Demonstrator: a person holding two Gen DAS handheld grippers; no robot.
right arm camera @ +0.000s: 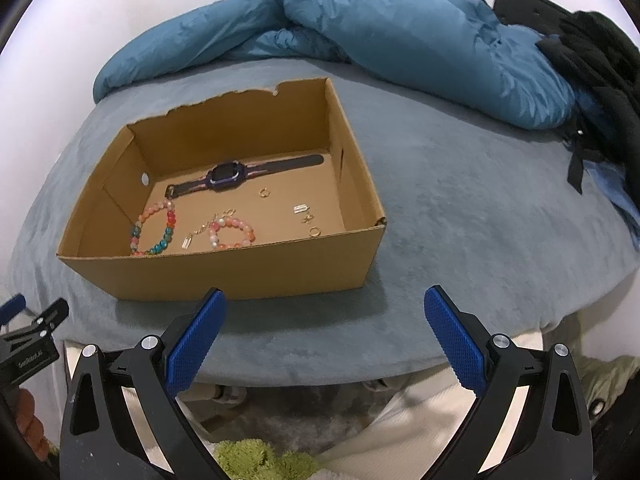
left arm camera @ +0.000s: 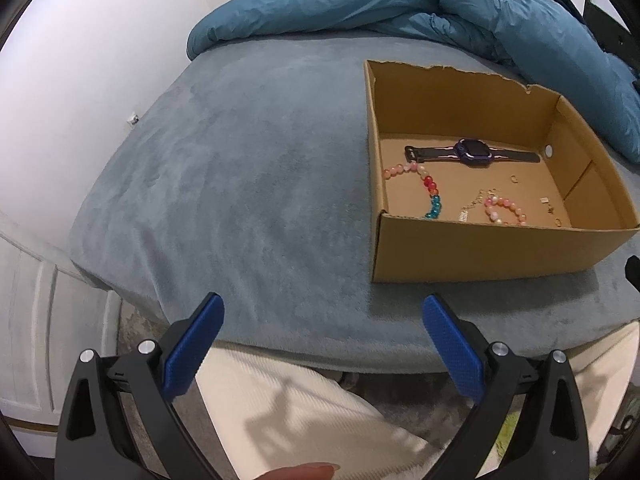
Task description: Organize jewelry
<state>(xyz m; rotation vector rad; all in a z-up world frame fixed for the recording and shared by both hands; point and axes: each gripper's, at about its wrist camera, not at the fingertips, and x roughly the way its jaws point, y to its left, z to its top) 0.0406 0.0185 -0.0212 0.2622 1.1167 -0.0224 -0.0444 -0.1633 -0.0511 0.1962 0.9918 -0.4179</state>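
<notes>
Blue-padded left gripper (left arm camera: 322, 312) and right gripper (right arm camera: 325, 306) hover spread wide and empty near the bed (left arm camera: 248, 168) edge. Cardboard box (right arm camera: 224, 270) ahead holds watch (right arm camera: 224, 174), bracelets and rings. Descend vertically over one piece; avoid snagging neighbours.

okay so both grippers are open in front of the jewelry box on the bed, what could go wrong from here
1. The gold chain lies touching the pink bead bracelet; lifting one may drag the other along.
2. The gold rings are tiny against the wide pads of the right hand-held gripper, so a pinch could slip.
3. The cardboard box sits on soft bedding and may shift if its wall gets bumped.
</notes>
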